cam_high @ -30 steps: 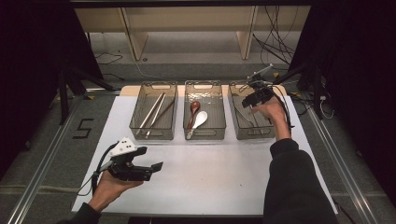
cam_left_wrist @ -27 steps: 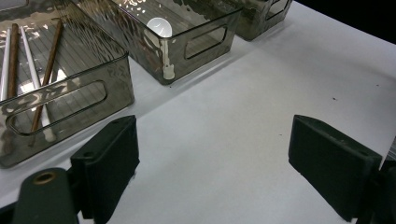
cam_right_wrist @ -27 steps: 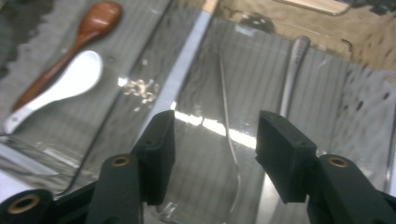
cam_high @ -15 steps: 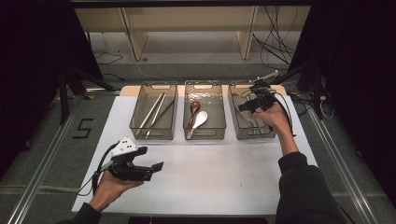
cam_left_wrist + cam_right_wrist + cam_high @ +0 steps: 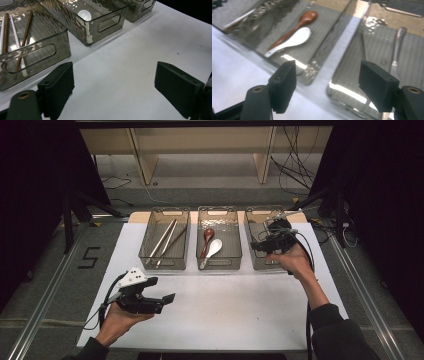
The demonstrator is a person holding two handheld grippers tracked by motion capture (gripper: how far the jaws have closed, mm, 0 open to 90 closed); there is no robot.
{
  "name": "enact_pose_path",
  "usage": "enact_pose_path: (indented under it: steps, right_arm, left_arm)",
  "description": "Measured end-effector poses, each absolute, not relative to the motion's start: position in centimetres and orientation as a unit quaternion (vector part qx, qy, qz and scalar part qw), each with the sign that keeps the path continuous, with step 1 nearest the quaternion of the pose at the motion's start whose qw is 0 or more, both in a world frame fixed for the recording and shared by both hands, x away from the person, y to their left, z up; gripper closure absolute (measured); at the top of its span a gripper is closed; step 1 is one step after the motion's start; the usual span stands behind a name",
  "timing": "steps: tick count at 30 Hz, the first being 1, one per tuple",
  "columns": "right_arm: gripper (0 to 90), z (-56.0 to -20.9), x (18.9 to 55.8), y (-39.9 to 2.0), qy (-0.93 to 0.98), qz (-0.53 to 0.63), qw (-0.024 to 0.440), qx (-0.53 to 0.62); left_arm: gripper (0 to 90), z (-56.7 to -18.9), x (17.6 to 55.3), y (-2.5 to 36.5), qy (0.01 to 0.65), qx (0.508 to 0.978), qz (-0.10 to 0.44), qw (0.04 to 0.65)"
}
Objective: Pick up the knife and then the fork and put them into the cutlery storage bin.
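The right gripper (image 5: 257, 245), jaws just opened wide and empty, is drawn back from the smoky clear plastic right-hand bin (image 5: 253, 257); a metal utensil (image 5: 397, 51) is seen at one o'clock.

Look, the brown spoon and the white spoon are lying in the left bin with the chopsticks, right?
Not quite. The brown spoon and the white spoon lie together in the middle bin, as the high view shows. The chopsticks have the left bin to themselves.
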State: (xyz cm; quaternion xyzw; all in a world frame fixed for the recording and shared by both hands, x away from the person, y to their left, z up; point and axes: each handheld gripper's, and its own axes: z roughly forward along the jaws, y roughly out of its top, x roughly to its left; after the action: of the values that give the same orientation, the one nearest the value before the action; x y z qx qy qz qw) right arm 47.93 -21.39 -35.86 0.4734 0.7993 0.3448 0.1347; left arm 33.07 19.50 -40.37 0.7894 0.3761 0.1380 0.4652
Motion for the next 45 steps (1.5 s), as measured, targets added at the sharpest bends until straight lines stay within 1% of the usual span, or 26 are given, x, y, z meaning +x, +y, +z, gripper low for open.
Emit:
enact_pose_path:
  steps: [4, 20, 24, 35, 45]
  right_arm:
    - [30.1, -35.9, 46.6, -20.9, 0.798, 0.359, 0.142, 0.463]
    - [27.0, -36.6, 42.6, -20.7, 0.79, 0.411, 0.134, 0.436]
    - [26.8, -36.6, 41.9, -20.8, 0.784, 0.427, 0.14, 0.429]
    - [24.7, -37.4, 41.1, -20.7, 0.781, 0.437, 0.134, 0.425]
    - [23.1, -37.9, 39.7, -20.9, 0.775, 0.457, 0.126, 0.418]
  left_arm:
    - [15.3, -40.3, 33.1, 19.6, 0.377, 0.788, 0.137, 0.467]
    - [15.3, -40.4, 33.2, 19.5, 0.379, 0.788, 0.137, 0.464]
    - [15.3, -40.5, 33.2, 19.5, 0.381, 0.788, 0.137, 0.464]
    - [15.3, -40.5, 33.4, 19.5, 0.384, 0.786, 0.135, 0.465]
    - [15.3, -40.5, 33.3, 19.4, 0.382, 0.789, 0.137, 0.462]
